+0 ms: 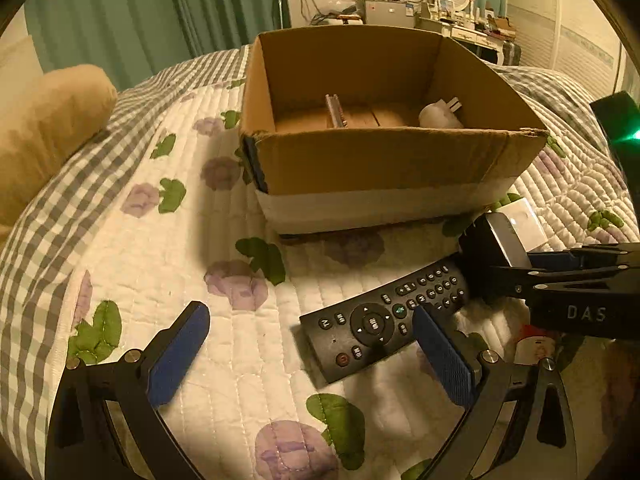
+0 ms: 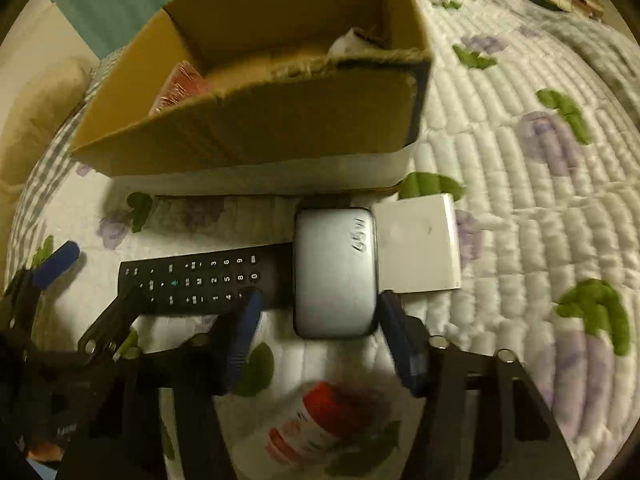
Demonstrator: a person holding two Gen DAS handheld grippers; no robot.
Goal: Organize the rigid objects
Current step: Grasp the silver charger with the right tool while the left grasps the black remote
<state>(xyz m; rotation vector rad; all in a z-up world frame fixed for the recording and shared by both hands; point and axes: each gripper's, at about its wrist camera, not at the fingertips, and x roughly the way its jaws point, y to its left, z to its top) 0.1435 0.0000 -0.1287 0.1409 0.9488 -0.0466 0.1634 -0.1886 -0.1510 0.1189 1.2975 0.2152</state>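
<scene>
A black remote lies on the flowered quilt in front of the open cardboard box. My left gripper hangs open just above the quilt, its right pad over the remote's middle and its left pad over bare quilt. In the right wrist view a silver charger marked 65W lies between the remote and a flat white square box. My right gripper straddles the charger's near end. Its right pad is at the charger's edge and its left pad stands off with a gap, so it is open.
The cardboard box holds a metal bar, a white plug and a red item. A white bottle with a red cap lies on the quilt under the right gripper. A tan pillow is at the left.
</scene>
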